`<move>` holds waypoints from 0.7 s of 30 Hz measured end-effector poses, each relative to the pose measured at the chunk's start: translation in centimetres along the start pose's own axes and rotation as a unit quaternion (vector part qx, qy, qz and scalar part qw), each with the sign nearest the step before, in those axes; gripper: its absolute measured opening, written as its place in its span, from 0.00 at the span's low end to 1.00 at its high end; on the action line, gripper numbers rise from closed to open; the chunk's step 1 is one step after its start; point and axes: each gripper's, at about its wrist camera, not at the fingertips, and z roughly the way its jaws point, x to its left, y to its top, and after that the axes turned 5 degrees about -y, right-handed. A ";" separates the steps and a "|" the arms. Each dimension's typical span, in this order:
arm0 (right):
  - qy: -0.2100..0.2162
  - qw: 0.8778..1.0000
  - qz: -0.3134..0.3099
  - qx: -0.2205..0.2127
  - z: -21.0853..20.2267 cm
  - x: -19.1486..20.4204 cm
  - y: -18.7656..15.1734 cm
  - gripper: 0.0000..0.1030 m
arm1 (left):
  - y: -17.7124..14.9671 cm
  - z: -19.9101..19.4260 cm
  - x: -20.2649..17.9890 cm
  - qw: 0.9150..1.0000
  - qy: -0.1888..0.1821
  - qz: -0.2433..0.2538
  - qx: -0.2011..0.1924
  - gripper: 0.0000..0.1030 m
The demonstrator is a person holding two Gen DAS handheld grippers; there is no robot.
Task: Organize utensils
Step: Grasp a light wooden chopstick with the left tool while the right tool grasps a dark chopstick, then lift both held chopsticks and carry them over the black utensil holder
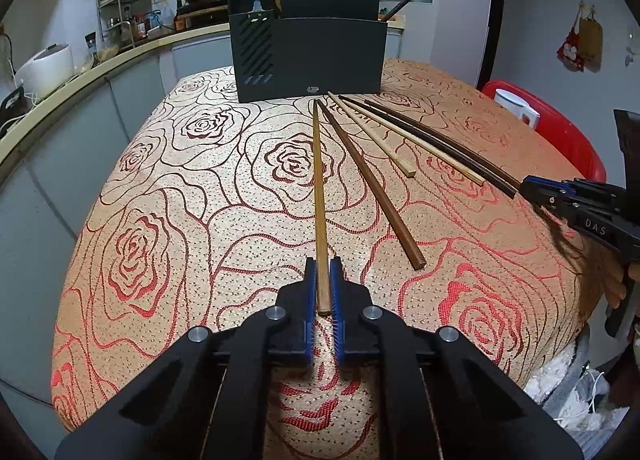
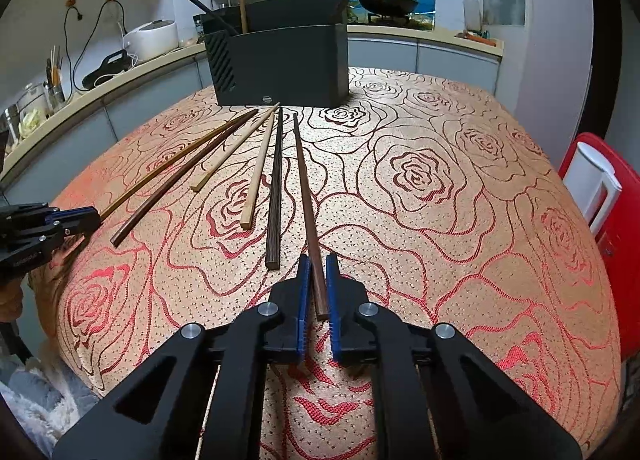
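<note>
Six chopsticks fanned on the rose-patterned tablecloth, tips converging just before the dark holder at the far edge.

Left gripper low over the cloth, blue pads narrowed around the butt of the light brown chopstick, leftmost in the fan; touching on both sides, apparently gripped. Beside it the dark brown chopstick, then two pale chopsticks.

Right gripper likewise narrowed on the reddish chopstick at the fan's right end (pads close against its rear end, contact looks firm). Just left of it the black chopstick, lying free.

More sticks upright and leaning inside the holder. Behind: counter with rice cooker; red chair with a white jug off the table's right side.
</note>
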 end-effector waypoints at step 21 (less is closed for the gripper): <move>0.013 0.994 0.056 -0.095 -7.4 -3.2 5.1 0.07 | 5.2 -8.5 1.4 0.992 0.039 0.039 -0.110 0.06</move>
